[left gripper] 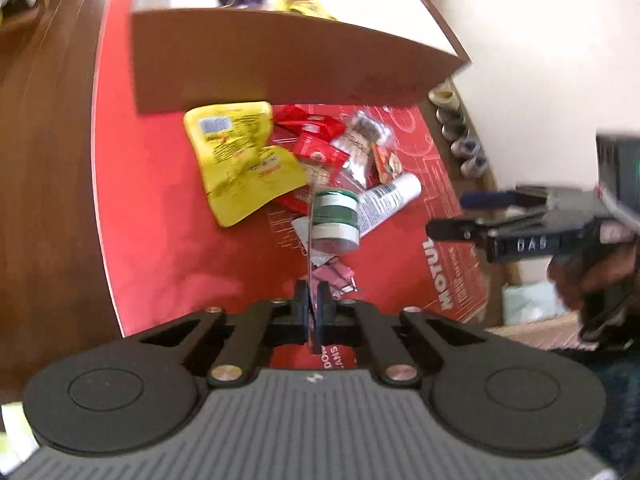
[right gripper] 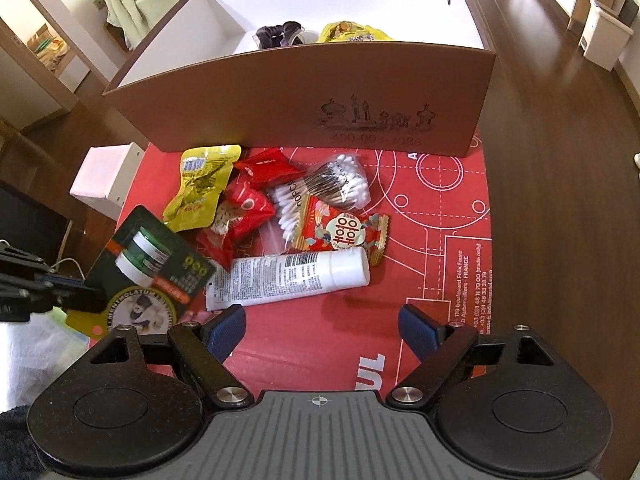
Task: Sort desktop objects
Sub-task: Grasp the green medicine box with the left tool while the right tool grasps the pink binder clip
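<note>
Right wrist view: open, empty right hand-held gripper (right gripper: 322,330) faces white tube (right gripper: 292,278), snack packets (right gripper: 200,186) and brown box (right gripper: 280,112).

Black linkage right gripper (right gripper: 321,330), blue ribbed pads (right gripper: 226,330), silver screws

Red mat (left gripper: 160,216): "MOTUL" in white along its edge; small white lines read "119 boulevard Félix Faure", "FRANCE", "(trade only)".
Brown box (right gripper: 280,108): faint digits under a skyline drawing, roughly "400-002-3088", not certain.
Carded jar pack (right gripper: 160,264): "MENTHOLATUM" around a round emblem.
Red snack packet (right gripper: 340,232): round label, characters unreadable.
Cotton swab bag (right gripper: 320,192): letters "OOPC".
Right claw (left gripper: 464,216): "DAS" on its body.
</note>
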